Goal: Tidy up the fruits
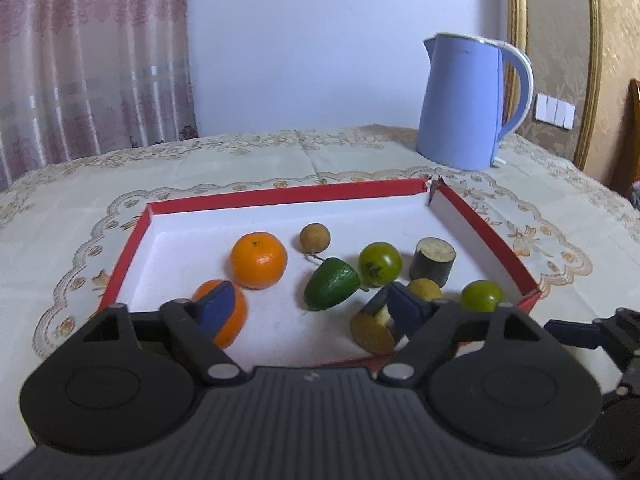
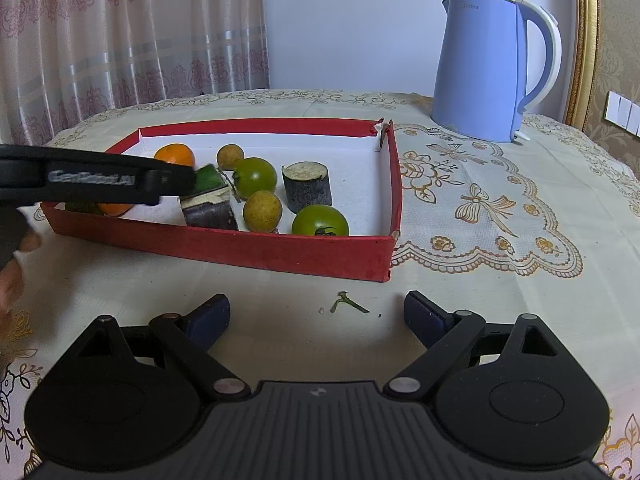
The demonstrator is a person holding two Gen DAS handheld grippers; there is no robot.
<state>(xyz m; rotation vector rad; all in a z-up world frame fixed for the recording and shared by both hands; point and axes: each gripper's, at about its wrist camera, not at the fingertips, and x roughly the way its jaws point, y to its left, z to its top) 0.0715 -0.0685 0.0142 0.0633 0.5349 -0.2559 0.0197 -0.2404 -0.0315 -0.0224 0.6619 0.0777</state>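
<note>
A red box (image 1: 280, 196) (image 2: 224, 246) with a white floor holds the fruits: two oranges (image 1: 259, 260) (image 1: 232, 320), several small brown fruits (image 1: 315, 237), two green tomatoes (image 1: 379, 263) (image 2: 320, 220), a green wedge (image 1: 332, 283) and two dark cut pieces (image 1: 433, 261) (image 1: 372, 330). My left gripper (image 1: 312, 312) is open over the box's near part, its fingers beside the near orange and the near dark piece. My right gripper (image 2: 316, 316) is open and empty above the tablecloth in front of the box.
A blue kettle (image 1: 466, 104) (image 2: 486, 68) stands on the table behind the box to the right. A small green stem (image 2: 346, 302) lies on the cloth in front of the box. Curtains hang at the back left.
</note>
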